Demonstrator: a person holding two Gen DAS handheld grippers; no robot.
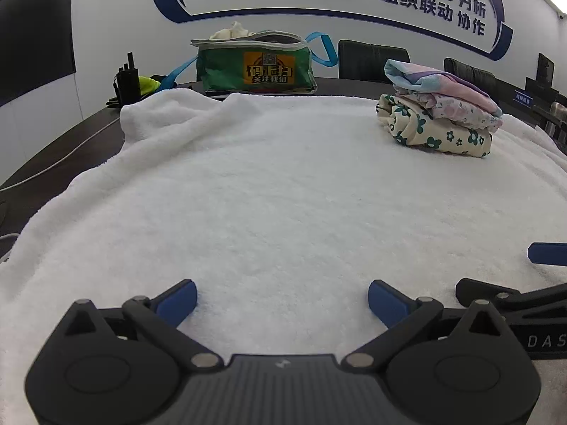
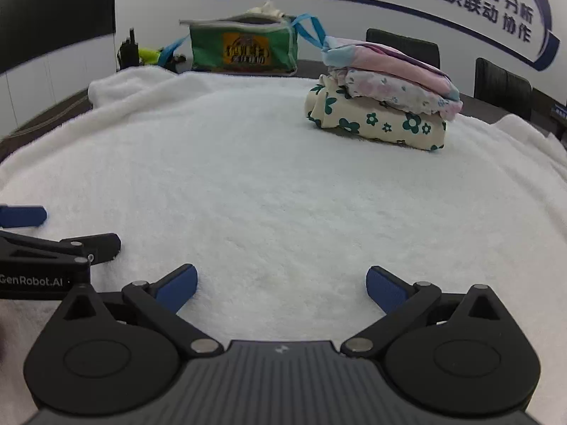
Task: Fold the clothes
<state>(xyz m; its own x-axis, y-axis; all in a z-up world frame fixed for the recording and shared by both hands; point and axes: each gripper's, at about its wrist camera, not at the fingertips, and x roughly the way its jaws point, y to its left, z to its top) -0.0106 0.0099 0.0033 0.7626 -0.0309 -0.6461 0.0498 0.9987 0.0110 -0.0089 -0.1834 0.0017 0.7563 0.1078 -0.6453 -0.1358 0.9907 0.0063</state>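
Left wrist view. Left gripper (image 1: pixel 282 302): jaws spread wide, blue pads (image 1: pixel 177 301) apart, nothing between them, low over a white fleece blanket (image 1: pixel 269 191) that covers the dark table (image 1: pixel 60 148). Stack of folded clothes (image 1: pixel 441 109): three pieces, at 1 o'clock from the jaws and well apart from them; cream garment with green flowers (image 1: pixel 436 131) at the bottom, pale floral piece in the middle, pink-and-blue piece (image 1: pixel 425 74) on top. Green zip bag (image 1: pixel 257 65) with blue straps, open, pale cloth showing at its top: 12 o'clock, at the blanket's far edge. Black radio (image 1: pixel 127 81) beside a yellow-green item: 11 o'clock. Part of the right gripper (image 1: pixel 510 297) enters at 3 o'clock.

Right wrist view. Right gripper (image 2: pixel 282 288): jaws spread wide, holding nothing, above the same blanket (image 2: pixel 248 184). Clothes stack (image 2: pixel 384 95): 1 o'clock, well apart from the jaws, resting on the blanket. Green bag (image 2: pixel 244 47): 12 o'clock, behind the blanket. Left gripper (image 2: pixel 60 248), marked "GenRobot.AI": 9 o'clock, just beside. Black chairs (image 2: pixel 499 86) stand against the lettered wall (image 2: pixel 478 3).
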